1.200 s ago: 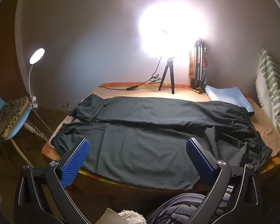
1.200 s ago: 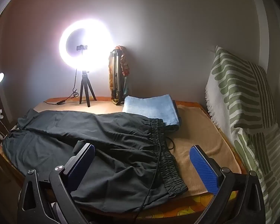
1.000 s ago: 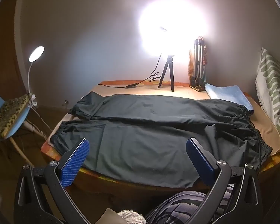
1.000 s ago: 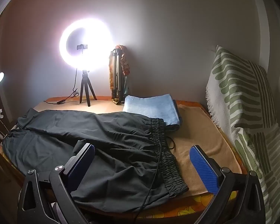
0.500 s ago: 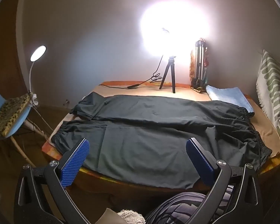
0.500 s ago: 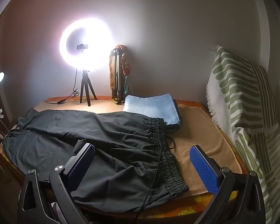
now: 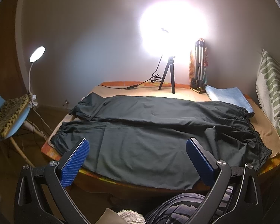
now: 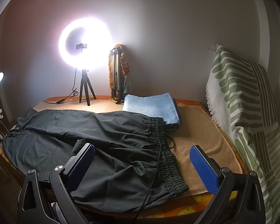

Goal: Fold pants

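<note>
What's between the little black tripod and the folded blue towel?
A folded silver tripod with colourful cloth draped on it stands between the small black tripod and the folded light-blue towel, seen in the right wrist view.

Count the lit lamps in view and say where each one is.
2. The ring light stands on its tripod at the table's far edge. The small gooseneck lamp stands off the table's left end, by the blue chair. Others may be out of view.

We see bare tan cloth (image 8: 197, 130) right of the dark pants (image 8: 95, 140); a folded blue towel (image 8: 151, 106) and black tripod (image 8: 85, 87) crowd the back.
</note>
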Demonstrator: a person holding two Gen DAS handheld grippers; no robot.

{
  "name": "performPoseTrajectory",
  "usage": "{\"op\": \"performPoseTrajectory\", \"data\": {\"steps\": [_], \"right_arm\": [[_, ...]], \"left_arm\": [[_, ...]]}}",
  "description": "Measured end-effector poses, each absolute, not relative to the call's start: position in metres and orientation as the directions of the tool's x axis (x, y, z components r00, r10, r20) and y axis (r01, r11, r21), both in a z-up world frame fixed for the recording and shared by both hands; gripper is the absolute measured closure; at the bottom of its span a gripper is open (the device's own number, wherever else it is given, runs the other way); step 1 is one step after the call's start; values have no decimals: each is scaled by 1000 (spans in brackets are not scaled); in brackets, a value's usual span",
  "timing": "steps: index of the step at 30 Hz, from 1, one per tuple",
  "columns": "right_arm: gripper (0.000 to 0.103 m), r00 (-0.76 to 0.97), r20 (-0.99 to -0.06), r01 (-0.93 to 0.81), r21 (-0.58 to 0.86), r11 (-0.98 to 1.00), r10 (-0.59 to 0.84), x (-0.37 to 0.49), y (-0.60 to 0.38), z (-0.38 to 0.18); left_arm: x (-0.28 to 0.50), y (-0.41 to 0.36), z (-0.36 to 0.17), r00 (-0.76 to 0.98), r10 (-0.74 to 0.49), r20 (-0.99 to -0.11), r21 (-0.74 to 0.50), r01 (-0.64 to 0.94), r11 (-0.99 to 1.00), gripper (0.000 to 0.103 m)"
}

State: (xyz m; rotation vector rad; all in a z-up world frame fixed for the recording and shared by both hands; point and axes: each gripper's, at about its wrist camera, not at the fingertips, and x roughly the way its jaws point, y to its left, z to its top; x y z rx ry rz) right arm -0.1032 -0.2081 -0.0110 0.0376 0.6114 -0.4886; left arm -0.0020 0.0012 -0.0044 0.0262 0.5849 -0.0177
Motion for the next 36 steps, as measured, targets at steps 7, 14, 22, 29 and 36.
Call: {"op": "performPoseTrajectory", "data": {"steps": [7, 14, 22, 29, 36], "right_arm": [[0, 707, -562, 453, -107, 885, -430, -104, -208, -12], [0, 705, -565, 454, -104, 885, -429, -104, -208, -14], [0, 706, -565, 455, -100, 885, -426, -105, -210, -13], [0, 706, -565, 455, -100, 885, -427, -105, -210, -13], [0, 706, -565, 455, -99, 885, -426, -105, -210, -13]], "left_arm": [[-1, 1, -4, 833, -10, -554, 20, 26, 999, 0], [1, 1, -3, 832, -10, -554, 21, 26, 999, 0], [1, 0, -3, 833, -11, -553, 19, 25, 1000, 0], [0, 0, -3, 834, -9, -552, 21, 24, 999, 0], [0, 0, -3, 833, -9, -553, 20, 24, 1000, 0]]}}
